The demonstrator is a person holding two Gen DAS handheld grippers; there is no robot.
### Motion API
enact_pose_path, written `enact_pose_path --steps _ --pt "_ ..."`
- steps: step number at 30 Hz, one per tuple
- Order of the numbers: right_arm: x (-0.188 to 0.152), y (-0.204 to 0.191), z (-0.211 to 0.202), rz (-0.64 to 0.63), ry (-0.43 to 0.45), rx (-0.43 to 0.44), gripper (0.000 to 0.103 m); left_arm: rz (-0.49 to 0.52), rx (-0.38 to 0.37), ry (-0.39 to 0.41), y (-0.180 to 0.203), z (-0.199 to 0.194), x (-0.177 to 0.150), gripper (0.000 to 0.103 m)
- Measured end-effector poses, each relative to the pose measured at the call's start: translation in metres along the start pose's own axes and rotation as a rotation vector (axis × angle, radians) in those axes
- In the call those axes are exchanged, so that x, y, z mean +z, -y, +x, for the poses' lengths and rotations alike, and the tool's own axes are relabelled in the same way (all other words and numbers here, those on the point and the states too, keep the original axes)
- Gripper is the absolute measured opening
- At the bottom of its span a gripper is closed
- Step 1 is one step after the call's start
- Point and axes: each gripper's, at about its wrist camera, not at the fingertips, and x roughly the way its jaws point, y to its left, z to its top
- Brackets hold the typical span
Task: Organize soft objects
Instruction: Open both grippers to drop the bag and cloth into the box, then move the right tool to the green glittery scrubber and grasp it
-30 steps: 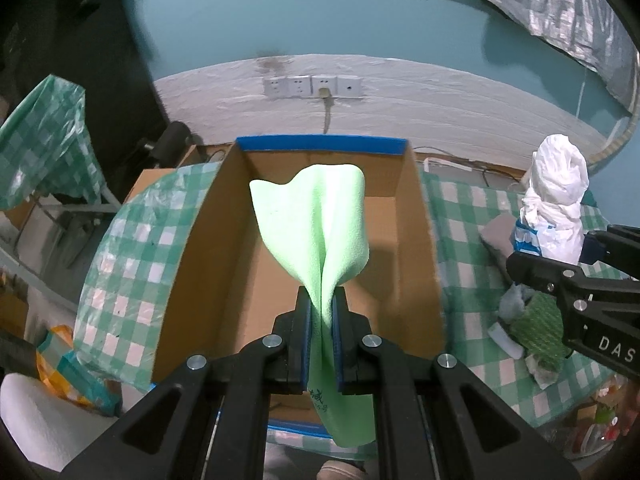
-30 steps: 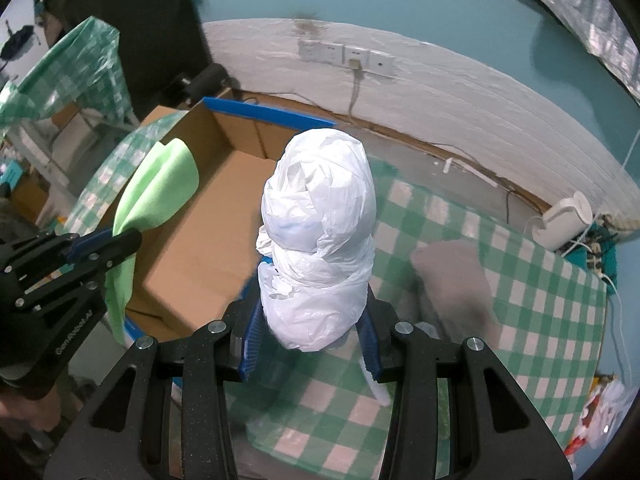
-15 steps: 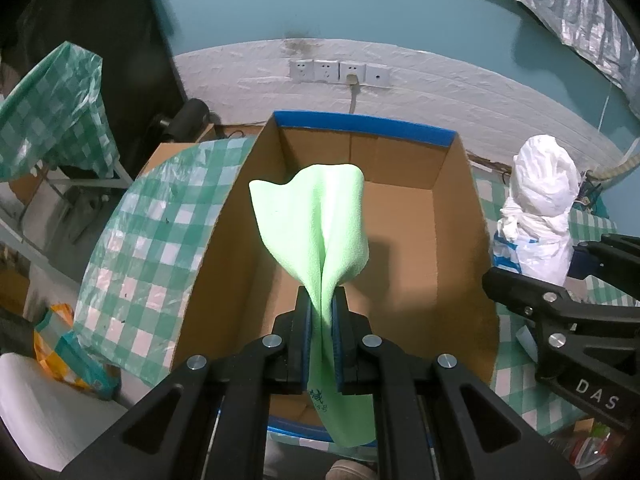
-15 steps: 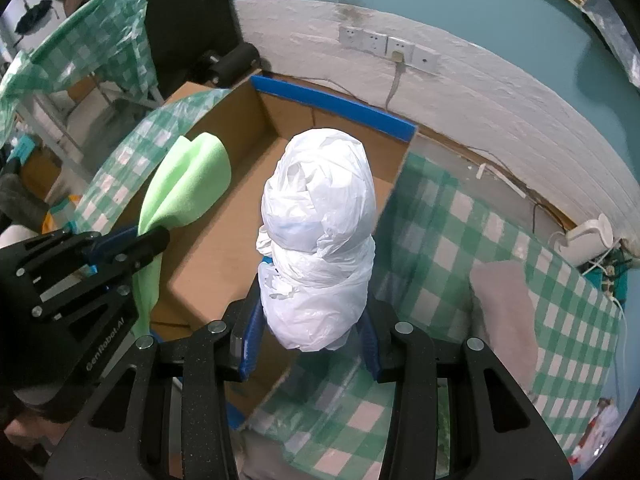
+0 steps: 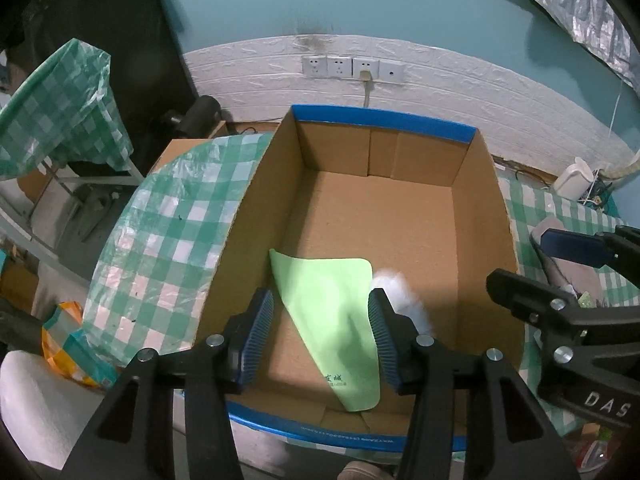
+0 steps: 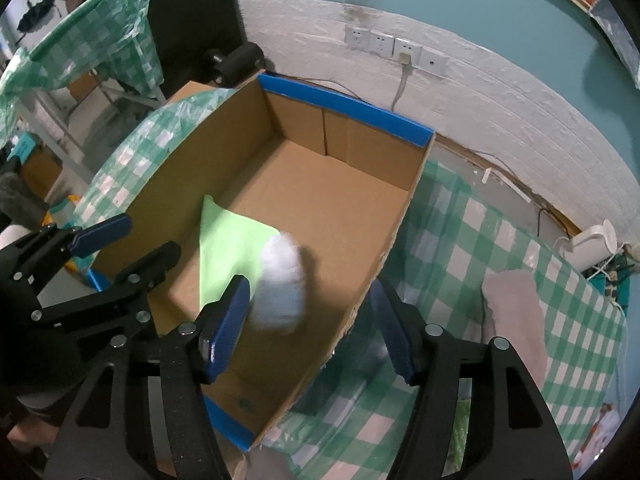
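Blue pads on your left gripper [image 5: 320, 338] are spreading apart, and nothing is pinched between them. The green cloth [image 5: 334, 320] shows in the gap, but the pads do not touch it. It lies inside the cardboard box [image 5: 400, 216], near the wall at 9 o'clock, with one corner resting on the near wall at 6 o'clock.

Your right gripper [image 6: 310, 320] is spreading apart too, and its pads press on nothing. The white plastic bundle [image 6: 280, 284] is blurry, just past the left pad, over the floor of the box. I cannot tell if it touches the floor yet. It sits right beside the green cloth, on its 3 o'clock side.

The box stands on the table [image 6: 460, 264], which wears a green and white checked cover. A grey cloth [image 6: 514, 308] lies on the cover at 3 o'clock, well apart from the box.

Farther off, at 12 o'clock, a row of wall sockets [image 5: 352, 68] sits on the white wall.
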Motion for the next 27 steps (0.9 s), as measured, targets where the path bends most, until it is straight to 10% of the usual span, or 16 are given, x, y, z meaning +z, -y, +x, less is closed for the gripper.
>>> enact_pose_path --steps 27 --pt "-0.046 0.076 -0.027 0.102 0.003 -0.068 0.066 0.132 -0.081 0.025 0.064 -0.017 -0.01 0.059"
